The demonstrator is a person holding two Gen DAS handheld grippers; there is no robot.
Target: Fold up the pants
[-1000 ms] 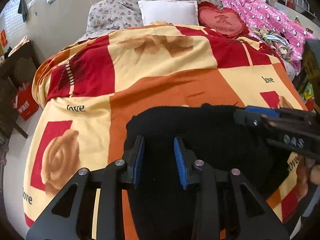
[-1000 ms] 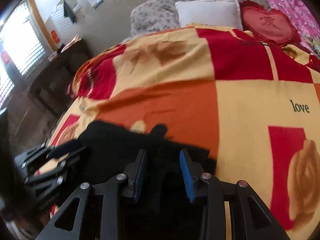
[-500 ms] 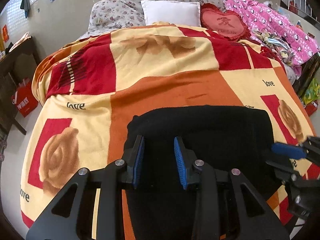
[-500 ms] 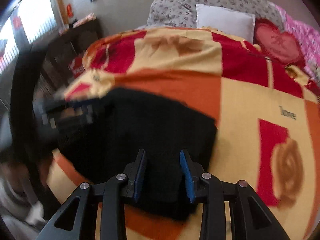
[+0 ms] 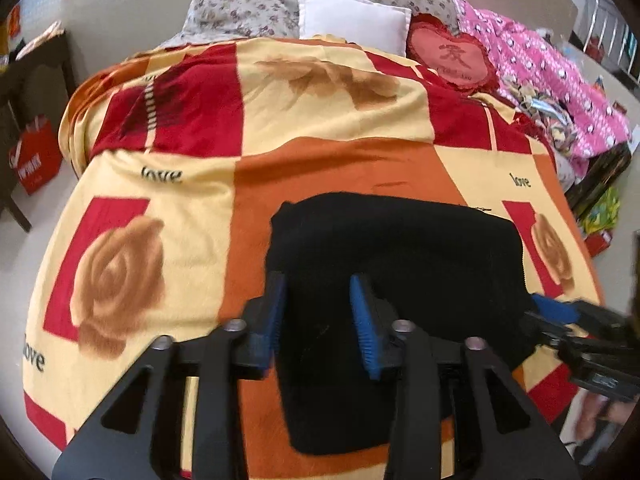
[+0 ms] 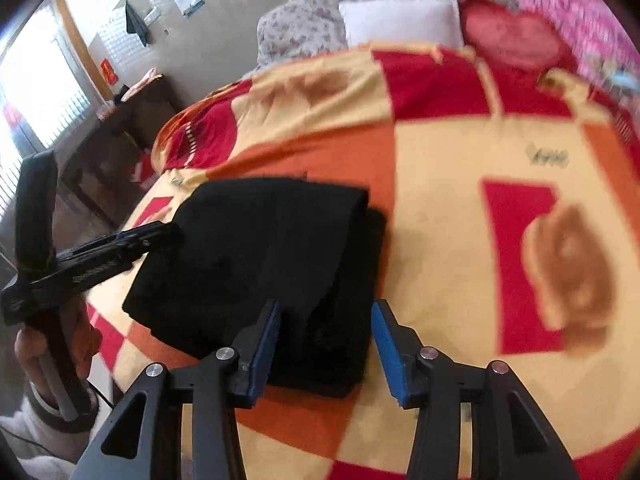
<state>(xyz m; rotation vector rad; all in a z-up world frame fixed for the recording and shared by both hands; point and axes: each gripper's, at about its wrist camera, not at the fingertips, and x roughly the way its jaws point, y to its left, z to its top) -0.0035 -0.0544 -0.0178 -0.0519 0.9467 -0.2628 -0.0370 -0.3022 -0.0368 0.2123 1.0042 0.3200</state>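
From the right wrist alone, pants (image 6: 260, 256) seemingly show stacked folds.

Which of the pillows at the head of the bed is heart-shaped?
The red pillow, between the plain white pillow and the pink bedding.
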